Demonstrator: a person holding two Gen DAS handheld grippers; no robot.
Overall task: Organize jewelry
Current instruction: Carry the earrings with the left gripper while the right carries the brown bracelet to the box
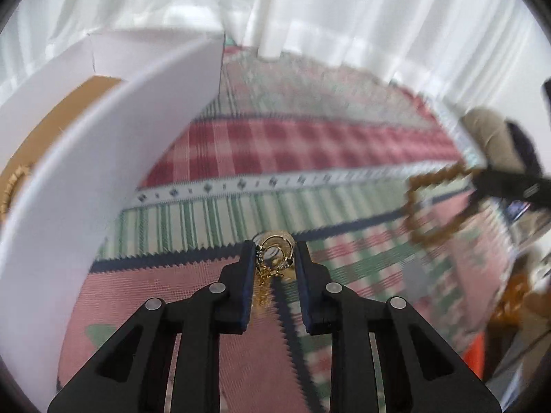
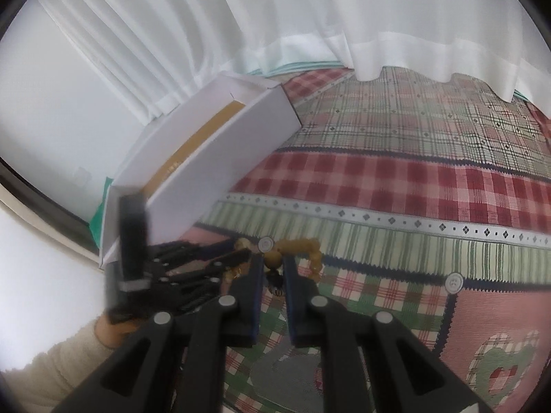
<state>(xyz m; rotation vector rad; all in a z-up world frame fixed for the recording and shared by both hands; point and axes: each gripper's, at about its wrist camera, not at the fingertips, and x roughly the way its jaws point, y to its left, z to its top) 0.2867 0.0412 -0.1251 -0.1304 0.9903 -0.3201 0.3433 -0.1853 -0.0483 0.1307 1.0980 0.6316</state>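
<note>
My left gripper [image 1: 274, 253] is shut on a gold ring pendant [image 1: 277, 249], its pads touching both sides, and a fine gold chain [image 1: 262, 287] hangs from it just above the patchwork cloth [image 1: 275, 144]. My right gripper [image 2: 273, 258] is shut on an amber bead bracelet [image 2: 311, 249], whose loop dangles beyond the fingertips. In the left wrist view the right gripper [image 1: 482, 180] shows blurred at the right edge with the bracelet [image 1: 430, 206] swinging under it. The left gripper [image 2: 241, 253] lies just left of the right one, tips almost meeting.
An open white box [image 1: 103, 172] [image 2: 213, 158] with a tan lining stands to the left, and a gold piece [image 1: 13, 186] lies inside it. White curtains [image 2: 310, 17] hang behind. A cream sleeve [image 2: 51, 361] shows at lower left. Buttons [image 2: 454, 282] are sewn on the cloth.
</note>
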